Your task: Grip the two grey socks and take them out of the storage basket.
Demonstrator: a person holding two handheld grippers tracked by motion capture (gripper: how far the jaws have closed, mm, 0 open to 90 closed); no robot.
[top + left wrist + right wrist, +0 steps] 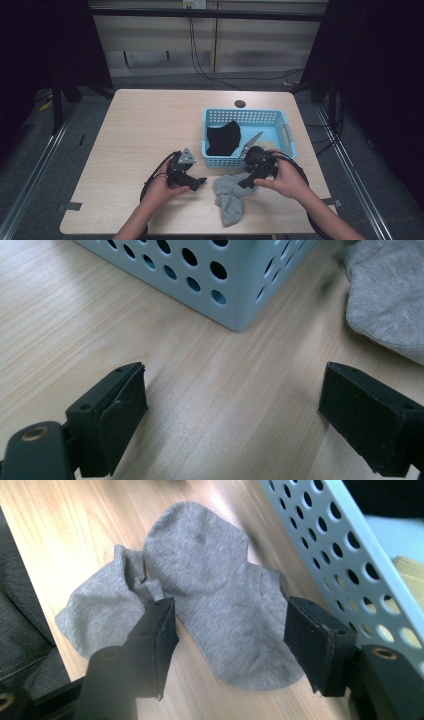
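Two grey socks [230, 197] lie crumpled on the table near its front edge, just in front of a light blue perforated basket [225, 161]. My right gripper [246, 183] hangs over them, open. In the right gripper view its jaws straddle the grey socks [210, 595] without pressing on them. My left gripper [201, 181] rests to the left of the socks, open, with bare wood between its jaws [232, 400]. The basket's corner [215, 280] and an edge of a grey sock [390, 295] show ahead of it.
Inside the basket lie a black cloth [223, 138] and a pale yellowish piece [267, 145], also seen as the yellowish piece [412, 572] behind the basket wall [340, 545]. A dark round hole [240, 103] sits in the table behind the basket.
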